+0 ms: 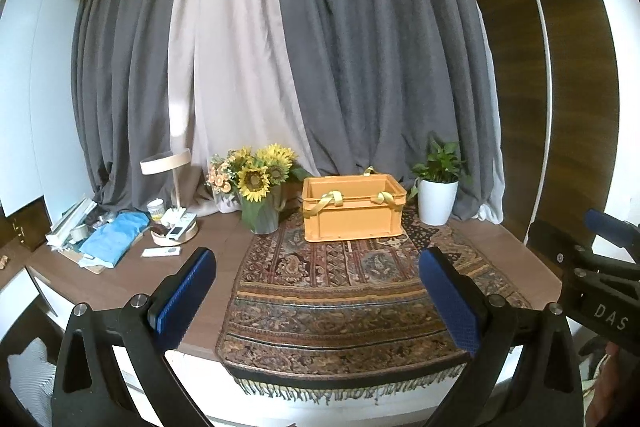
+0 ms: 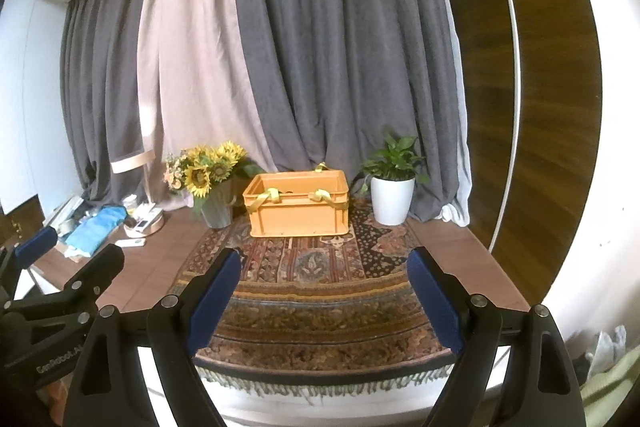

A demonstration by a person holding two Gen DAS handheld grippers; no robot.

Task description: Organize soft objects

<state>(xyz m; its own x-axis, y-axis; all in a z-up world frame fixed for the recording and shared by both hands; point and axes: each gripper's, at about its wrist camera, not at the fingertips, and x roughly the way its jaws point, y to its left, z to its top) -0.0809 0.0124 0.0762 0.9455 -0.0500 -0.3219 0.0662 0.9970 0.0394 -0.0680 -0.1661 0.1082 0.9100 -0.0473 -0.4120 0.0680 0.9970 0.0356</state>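
An orange plastic crate with yellow strap handles stands at the back of a patterned rug; it also shows in the right wrist view on the rug. Yellow straps hang over its rim; its inside is mostly hidden. My left gripper is open and empty, held above the rug's front edge. My right gripper is open and empty, beside the left one. The right gripper's body shows at the right of the left wrist view. The left gripper's body shows at the left of the right wrist view.
A vase of sunflowers stands left of the crate and a white potted plant right of it. A lamp, blue cloth, remote and clutter fill the table's left. Grey curtains hang behind. Pale fabric lies at lower right.
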